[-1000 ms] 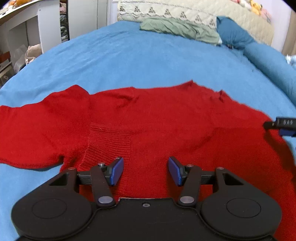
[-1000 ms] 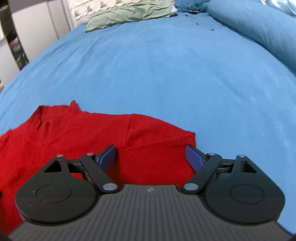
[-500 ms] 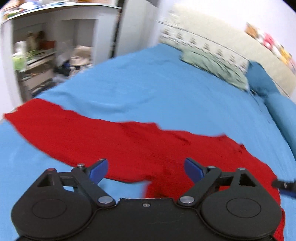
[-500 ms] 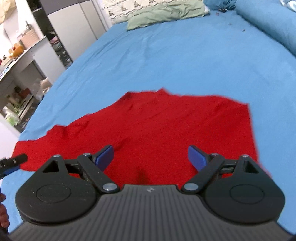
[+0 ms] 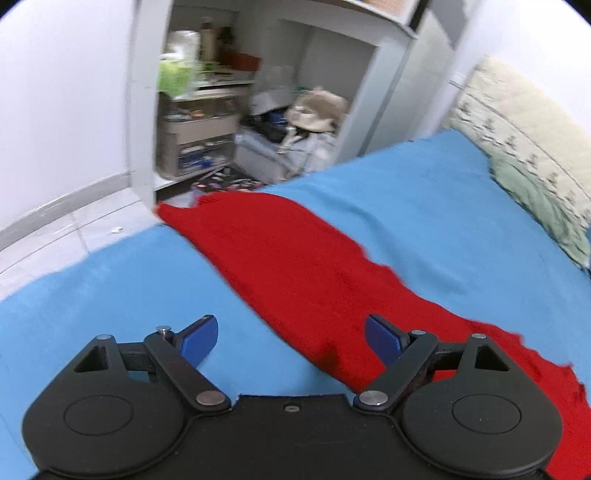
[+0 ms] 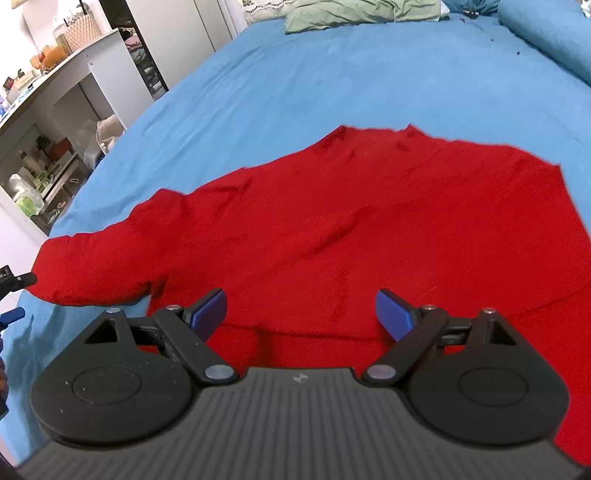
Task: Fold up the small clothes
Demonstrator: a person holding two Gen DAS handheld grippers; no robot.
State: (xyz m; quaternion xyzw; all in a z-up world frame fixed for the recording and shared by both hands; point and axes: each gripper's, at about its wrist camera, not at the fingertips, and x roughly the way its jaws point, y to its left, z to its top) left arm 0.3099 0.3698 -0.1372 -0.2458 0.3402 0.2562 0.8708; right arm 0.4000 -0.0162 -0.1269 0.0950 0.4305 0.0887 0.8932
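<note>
A red knit sweater (image 6: pixel 369 229) lies spread flat on the blue bed cover (image 6: pixel 332 74). Its long left sleeve (image 5: pixel 280 254) stretches toward the bed's edge. My left gripper (image 5: pixel 291 339) is open and empty, low over the bed beside the sleeve's near part. My right gripper (image 6: pixel 301 312) is open and empty above the sweater's body near its lower hem. The left gripper's fingertips (image 6: pixel 14 280) show at the far left of the right wrist view, close to the sleeve cuff.
A green folded garment (image 6: pixel 362 11) and a patterned cream pillow (image 5: pixel 524 122) lie at the head of the bed. White shelves with clutter (image 5: pixel 229 110) stand past the bed's left edge. A rolled blue bolster (image 6: pixel 546 33) lies at the right.
The left gripper has swung left from the sweater's middle to its left sleeve and opened wider. The right gripper has moved left and back over the sweater's body.
</note>
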